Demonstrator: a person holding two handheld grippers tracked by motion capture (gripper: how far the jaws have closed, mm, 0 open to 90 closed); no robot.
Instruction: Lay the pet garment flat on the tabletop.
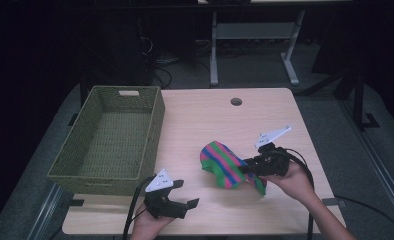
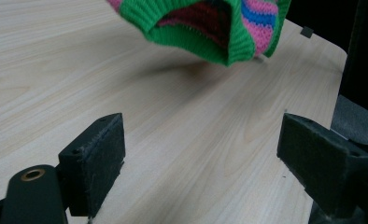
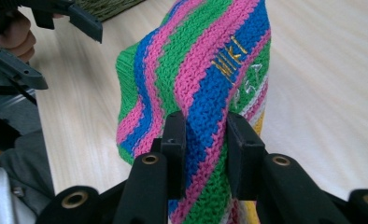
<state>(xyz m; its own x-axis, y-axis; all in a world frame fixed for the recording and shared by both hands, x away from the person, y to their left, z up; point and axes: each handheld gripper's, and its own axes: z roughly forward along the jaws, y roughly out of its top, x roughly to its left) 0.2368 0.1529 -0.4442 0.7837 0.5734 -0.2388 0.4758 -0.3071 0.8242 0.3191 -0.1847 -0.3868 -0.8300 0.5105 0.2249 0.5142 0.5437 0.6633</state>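
A knitted striped hat [image 1: 224, 165] in green, pink and blue hangs just above the wooden table [image 1: 205, 120], right of centre. My right gripper [image 1: 246, 168] is shut on the hat's fabric [image 3: 205, 84]; both pads [image 3: 175, 135] pinch a fold, with yellow stitched letters showing above them. My left gripper [image 1: 189, 194] sits near the table's front edge, left of the hat, with its jaws wide open and nothing between them. In the left gripper view the hat's green ribbed rim [image 2: 205, 32] hangs ahead, lifted off the wood, and the open pads [image 2: 95, 158] frame bare table.
A green woven basket [image 1: 150, 125] stands empty on the left part of the table. A round cable hole [image 1: 236, 101] lies near the far edge. Beyond the table stand a white desk frame [image 1: 255, 40] and floor cables.
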